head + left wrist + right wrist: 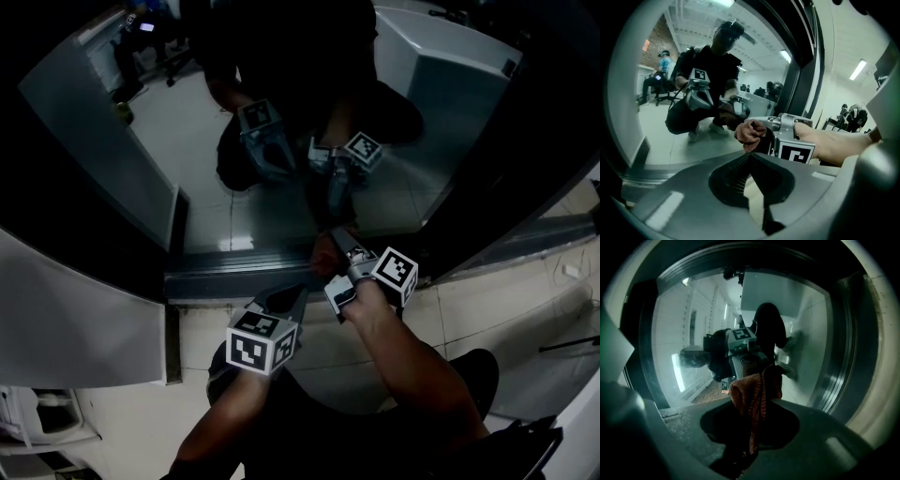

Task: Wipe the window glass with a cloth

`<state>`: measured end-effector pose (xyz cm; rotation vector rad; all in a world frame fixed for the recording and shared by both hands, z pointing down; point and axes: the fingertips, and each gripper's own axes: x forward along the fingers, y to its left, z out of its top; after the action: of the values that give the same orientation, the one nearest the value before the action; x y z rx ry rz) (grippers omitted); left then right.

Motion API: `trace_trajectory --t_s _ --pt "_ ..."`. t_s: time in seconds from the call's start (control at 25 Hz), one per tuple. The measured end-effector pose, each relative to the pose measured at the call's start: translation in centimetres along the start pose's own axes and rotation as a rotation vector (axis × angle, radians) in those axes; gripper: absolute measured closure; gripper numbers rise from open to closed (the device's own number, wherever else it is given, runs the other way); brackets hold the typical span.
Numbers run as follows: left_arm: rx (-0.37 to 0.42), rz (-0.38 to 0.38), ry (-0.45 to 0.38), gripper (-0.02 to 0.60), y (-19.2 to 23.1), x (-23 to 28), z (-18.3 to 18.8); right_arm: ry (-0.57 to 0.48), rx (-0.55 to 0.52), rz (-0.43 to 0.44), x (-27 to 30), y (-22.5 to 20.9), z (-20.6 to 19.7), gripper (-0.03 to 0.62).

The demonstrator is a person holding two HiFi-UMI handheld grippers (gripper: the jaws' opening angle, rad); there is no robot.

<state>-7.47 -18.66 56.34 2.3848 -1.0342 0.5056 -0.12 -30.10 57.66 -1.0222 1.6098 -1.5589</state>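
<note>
The right gripper [339, 246] is clamped on a bunched reddish cloth [752, 392], holding the wad out past its tips so that fabric, not metal, appears to meet the window glass [281, 187] low down, just above the bottom frame [234, 267]; the left gripper [751, 157] hangs just beside it, jaws together on nothing, probably kept clear of the wiping path.

The pale tiled floor [497, 305] carries the window's dark bottom rail [234, 267] near centre at 8 o'clock, a small white scrap [568, 271] at 3 o'clock, and an unidentifiable white object [37, 417] at the far 8 o'clock edge.
</note>
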Motion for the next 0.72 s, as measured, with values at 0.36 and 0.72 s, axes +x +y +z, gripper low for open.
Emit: trace_trajectory --t_s 0.36,0.72 --pt "-0.008 -0.014 -0.002 0.565 -0.1 0.2 -0.3 0.034 -0.05 0.101 -0.2 6.8 -0.1 0.523" --pt "0.007 -0.034 -0.002 0.565 -0.9 0.4 -0.5 0.047 -0.088 0.212 -0.6 13.3 -0.2 0.523"
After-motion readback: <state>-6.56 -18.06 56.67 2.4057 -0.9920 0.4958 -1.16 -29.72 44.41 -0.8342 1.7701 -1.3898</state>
